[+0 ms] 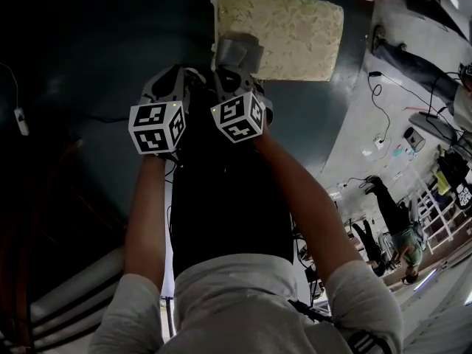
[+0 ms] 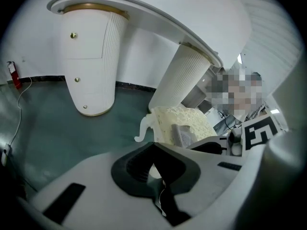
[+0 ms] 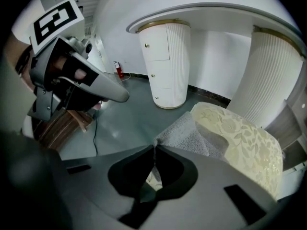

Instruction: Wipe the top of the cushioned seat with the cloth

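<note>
Open floor (image 3: 120, 116) lies left of the right gripper (image 3: 154, 148); the seat (image 3: 240, 143) blocks straight ahead; fluted pillars (image 3: 168, 66) stand beyond.

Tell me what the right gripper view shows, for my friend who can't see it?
The right tongs are shut on a corner of the grey cloth, which lies over the near edge of the cream flowery cushioned seat. White ribbed pillars stand behind on a dark green floor.

Grey cloth (image 1: 237, 50) bunched on near edge of cream floral cushioned seat (image 1: 295, 32).
</note>
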Tool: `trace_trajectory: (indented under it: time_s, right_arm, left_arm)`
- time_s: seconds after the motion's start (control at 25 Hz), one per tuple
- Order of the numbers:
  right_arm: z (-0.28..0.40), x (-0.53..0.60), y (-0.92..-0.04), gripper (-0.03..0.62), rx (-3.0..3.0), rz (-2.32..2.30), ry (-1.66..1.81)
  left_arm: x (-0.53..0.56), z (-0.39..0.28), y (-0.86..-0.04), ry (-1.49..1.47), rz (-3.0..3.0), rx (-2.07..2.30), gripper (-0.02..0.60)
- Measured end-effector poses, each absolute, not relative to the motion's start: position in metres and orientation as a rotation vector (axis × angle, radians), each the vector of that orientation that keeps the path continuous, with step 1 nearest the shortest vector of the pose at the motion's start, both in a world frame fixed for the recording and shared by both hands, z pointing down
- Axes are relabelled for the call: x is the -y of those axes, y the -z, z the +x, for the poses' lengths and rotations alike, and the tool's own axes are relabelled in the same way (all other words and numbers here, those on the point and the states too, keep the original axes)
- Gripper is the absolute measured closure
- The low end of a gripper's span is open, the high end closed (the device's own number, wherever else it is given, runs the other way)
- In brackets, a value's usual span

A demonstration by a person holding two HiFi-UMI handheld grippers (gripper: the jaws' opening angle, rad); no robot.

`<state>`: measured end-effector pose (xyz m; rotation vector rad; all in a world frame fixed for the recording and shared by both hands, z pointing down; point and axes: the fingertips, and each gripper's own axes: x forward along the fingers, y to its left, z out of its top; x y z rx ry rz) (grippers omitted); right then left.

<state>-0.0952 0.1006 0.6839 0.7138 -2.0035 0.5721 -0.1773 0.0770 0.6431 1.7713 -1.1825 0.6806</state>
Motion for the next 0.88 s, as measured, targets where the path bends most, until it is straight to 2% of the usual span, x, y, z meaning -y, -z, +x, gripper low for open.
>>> trace_trajectory:
  time_s: [0.88]
  right_arm:
    - [-0.093, -0.028, -0.682, 0.576, 2.034, 0.739, -0.55]
  left_arm:
    - [-0.062, -0.17, -0.633, -0.687, 1.747, 1.206, 0.566]
